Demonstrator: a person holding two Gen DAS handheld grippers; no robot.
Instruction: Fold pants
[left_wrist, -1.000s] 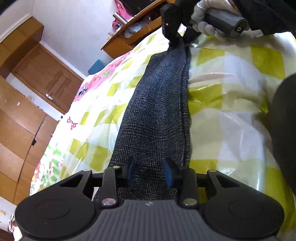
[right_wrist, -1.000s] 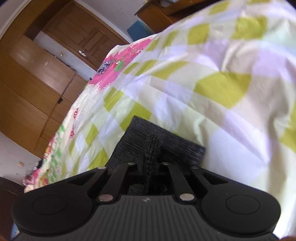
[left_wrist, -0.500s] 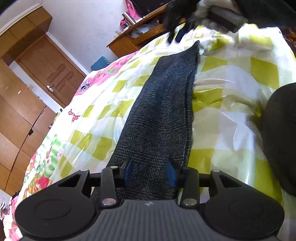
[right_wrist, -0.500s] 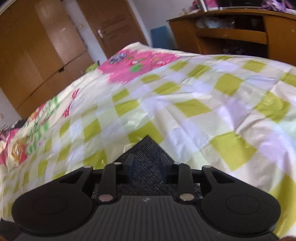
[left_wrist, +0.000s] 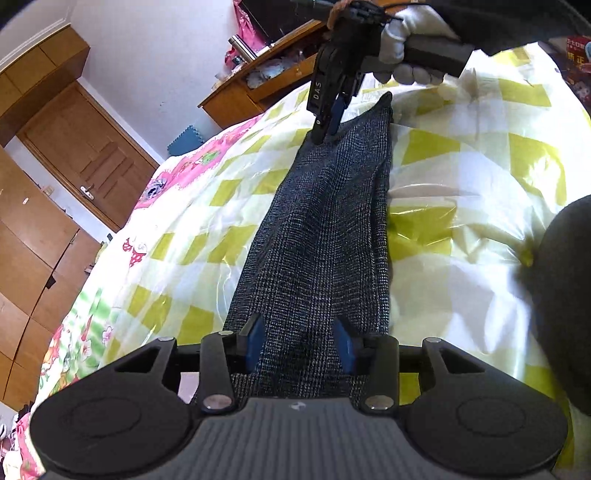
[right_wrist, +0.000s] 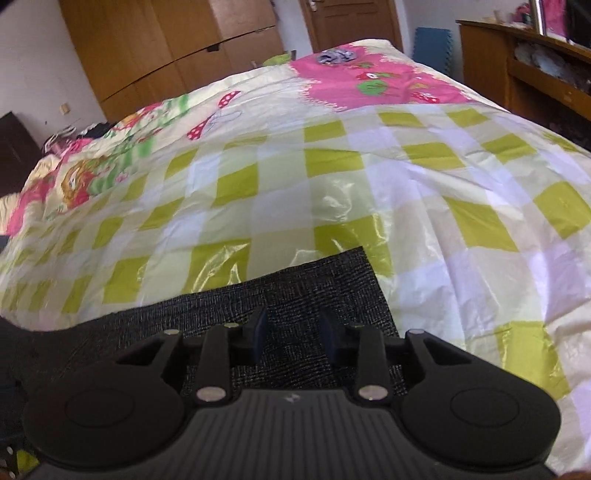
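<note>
Dark grey checked pants (left_wrist: 325, 229) lie in a long narrow strip on the bed, folded lengthwise. My left gripper (left_wrist: 299, 341) is open, its blue pads on either side of the near end of the strip. My right gripper (left_wrist: 330, 123) shows at the far end in the left wrist view, held by a white-gloved hand, its tips at the far left corner of the pants. In the right wrist view my right gripper (right_wrist: 293, 334) is open just above the pants' end (right_wrist: 295, 288).
The bed has a yellow-green checked quilt (right_wrist: 332, 177) with pink cartoon prints. A wooden desk (left_wrist: 258, 88) stands beyond the bed. Wooden wardrobes and a door (left_wrist: 96, 166) line the left wall. A dark rounded shape (left_wrist: 569, 295) sits at the right edge.
My right gripper let go of the pants' far end, opened, and swung round over the laid-down fabric. My left gripper's jaws opened wider over the near end.
</note>
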